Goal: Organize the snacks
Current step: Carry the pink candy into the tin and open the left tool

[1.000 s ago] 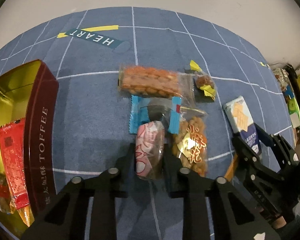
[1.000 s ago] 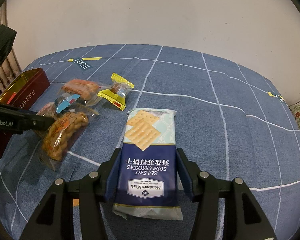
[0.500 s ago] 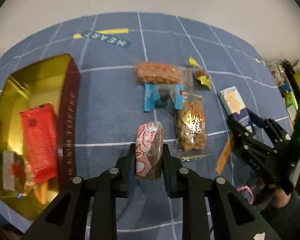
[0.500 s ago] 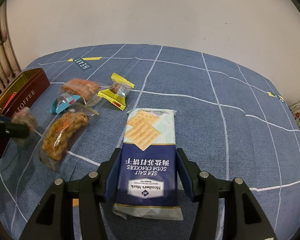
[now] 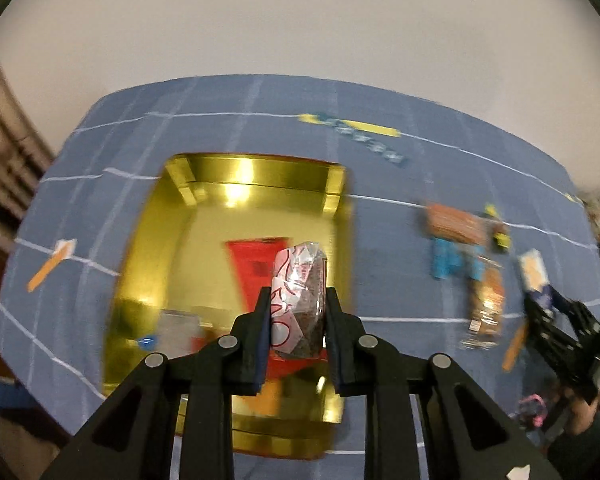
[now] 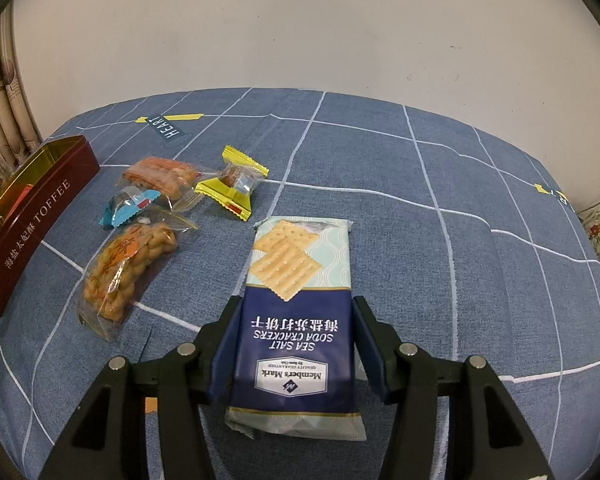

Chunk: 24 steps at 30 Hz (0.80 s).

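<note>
My left gripper [image 5: 296, 300] is shut on a pink-and-white wrapped snack [image 5: 300, 276] and holds it in the air above the open gold tin [image 5: 220, 184]. A red packet [image 5: 248, 264] and some smaller wrappers lie in the tin; this view is blurred. My right gripper [image 6: 296, 312] is low over the blue checked cloth, and its pads touch both long edges of the sea salt soda cracker packet [image 6: 300, 256], which lies flat. In the left wrist view the right gripper [image 5: 556, 312] and the cracker packet [image 5: 534, 272] are at the far right.
Between tin and crackers lie an orange bar packet [image 6: 160, 172], a blue-wrapped sweet [image 6: 130, 204], a yellow-wrapped sweet [image 6: 234, 180] and a bag of fried twists [image 6: 128, 264]. The tin's dark red side [image 6: 40, 216] reads TOFFEE. A wall stands behind, a curtain at left.
My left gripper lifted the pink-and-white snack off the cloth and carried it left, from beside the other snacks to above the tin. The right gripper and cracker packet have not moved.
</note>
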{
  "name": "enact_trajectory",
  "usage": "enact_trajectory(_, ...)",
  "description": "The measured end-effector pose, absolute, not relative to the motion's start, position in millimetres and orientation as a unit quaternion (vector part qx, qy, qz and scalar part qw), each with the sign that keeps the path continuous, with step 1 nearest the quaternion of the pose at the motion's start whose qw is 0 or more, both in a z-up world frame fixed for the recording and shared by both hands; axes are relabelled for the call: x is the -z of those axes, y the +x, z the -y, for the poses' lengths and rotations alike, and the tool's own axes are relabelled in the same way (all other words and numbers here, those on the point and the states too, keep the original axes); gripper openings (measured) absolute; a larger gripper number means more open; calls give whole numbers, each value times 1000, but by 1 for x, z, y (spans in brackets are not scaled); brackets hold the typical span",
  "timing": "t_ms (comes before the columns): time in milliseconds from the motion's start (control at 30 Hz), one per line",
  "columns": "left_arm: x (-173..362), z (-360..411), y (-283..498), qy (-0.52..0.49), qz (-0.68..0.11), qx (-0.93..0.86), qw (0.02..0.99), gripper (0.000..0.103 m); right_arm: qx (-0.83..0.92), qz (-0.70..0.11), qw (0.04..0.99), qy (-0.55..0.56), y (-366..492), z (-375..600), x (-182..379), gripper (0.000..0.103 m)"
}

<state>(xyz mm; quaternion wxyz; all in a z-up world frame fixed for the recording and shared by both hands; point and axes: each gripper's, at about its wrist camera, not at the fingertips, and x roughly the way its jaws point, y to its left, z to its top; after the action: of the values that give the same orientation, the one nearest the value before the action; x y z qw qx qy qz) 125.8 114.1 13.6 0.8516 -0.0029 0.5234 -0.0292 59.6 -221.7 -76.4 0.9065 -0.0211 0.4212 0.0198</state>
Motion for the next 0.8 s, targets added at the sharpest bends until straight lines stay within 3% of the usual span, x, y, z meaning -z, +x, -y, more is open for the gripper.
enact_trajectory(300, 17, -163, 137, -30, -550, -3, 834, 21, -19, -421, 907, -22, 60, 222, 76, 55)
enact_trajectory(800, 32, -164, 140, -24, -561, -19, 828, 21, -18, -421, 906, -22, 60, 222, 76, 55)
